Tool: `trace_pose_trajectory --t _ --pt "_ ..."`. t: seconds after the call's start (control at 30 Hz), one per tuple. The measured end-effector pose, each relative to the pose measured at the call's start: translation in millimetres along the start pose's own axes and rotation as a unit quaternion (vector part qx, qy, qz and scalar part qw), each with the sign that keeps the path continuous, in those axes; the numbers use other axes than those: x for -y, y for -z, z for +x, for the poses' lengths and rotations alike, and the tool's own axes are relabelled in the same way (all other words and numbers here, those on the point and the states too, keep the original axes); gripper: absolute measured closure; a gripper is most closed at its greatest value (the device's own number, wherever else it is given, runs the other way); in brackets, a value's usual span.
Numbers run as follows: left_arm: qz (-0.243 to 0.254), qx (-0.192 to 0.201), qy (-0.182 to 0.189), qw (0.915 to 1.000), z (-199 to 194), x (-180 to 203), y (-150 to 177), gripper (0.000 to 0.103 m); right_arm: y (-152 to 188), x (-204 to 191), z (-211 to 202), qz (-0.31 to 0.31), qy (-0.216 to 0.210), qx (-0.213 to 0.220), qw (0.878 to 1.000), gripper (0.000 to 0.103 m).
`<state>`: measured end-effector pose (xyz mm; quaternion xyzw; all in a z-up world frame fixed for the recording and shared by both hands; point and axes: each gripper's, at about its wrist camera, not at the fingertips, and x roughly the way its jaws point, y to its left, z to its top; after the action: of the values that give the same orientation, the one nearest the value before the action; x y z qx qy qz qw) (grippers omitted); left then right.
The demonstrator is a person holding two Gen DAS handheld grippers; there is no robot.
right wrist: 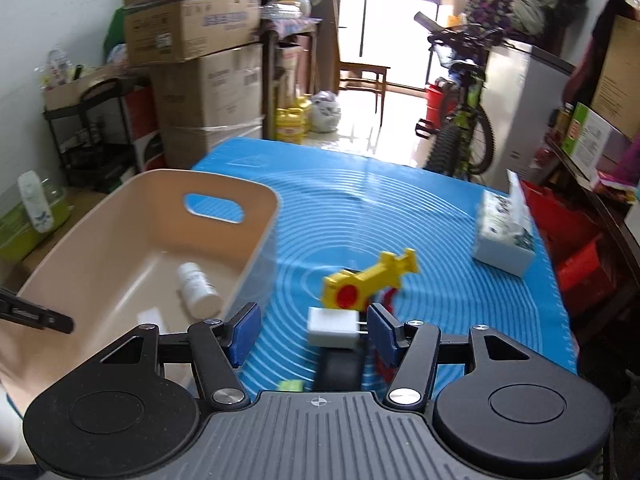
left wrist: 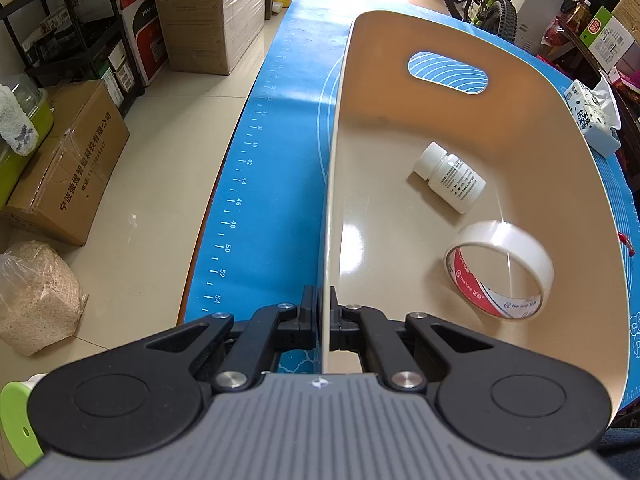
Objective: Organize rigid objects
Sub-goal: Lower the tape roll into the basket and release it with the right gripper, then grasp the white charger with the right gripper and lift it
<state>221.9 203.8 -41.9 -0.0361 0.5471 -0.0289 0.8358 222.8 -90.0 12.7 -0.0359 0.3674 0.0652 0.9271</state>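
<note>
Left tongs (left wrist: 327, 320) pinch the beige bin's (left wrist: 330, 200) wall (bottle (left wrist: 450, 177) and tape roll (left wrist: 500, 268) inside); right tongs (right wrist: 314, 330), spread, hover over a white plug (right wrist: 333, 328), yellow toy (right wrist: 370, 278) at 12 o'clock.

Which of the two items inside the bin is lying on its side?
The white pill bottle lies on its side in the beige bin; the tape roll beside it stands tilted on its edge.

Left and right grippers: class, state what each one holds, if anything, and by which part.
Left gripper: jaws shut on the beige bin, at its near rim wall. Right gripper: open, holding nothing.
</note>
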Motion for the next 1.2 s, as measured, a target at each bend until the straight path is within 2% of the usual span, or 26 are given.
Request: trace_pose_trajectory --t 0.2,0.77,1.03,1.17,1.2 --pt "0.0 0.0 0.0 1.0 0 0 0 0.099 17 24 13 0.022 0.018 -0.026 0.999 0.036" --pt "0.0 0.0 0.0 1.0 0 0 0 0.099 64 37 67 0.013 0.027 -0.136 0.99 0.035" --pt "0.0 0.0 0.0 1.0 0 0 0 0.099 72 36 88 0.005 0.03 -0.158 0.987 0.036" --pt "0.0 0.0 0.0 1.0 0 0 0 0.099 72 34 89 -0.002 0.026 -0.151 0.988 0.039" --pt "0.0 0.0 0.0 1.0 0 0 0 0.099 72 35 89 0.001 0.022 -0.151 0.988 0.042"
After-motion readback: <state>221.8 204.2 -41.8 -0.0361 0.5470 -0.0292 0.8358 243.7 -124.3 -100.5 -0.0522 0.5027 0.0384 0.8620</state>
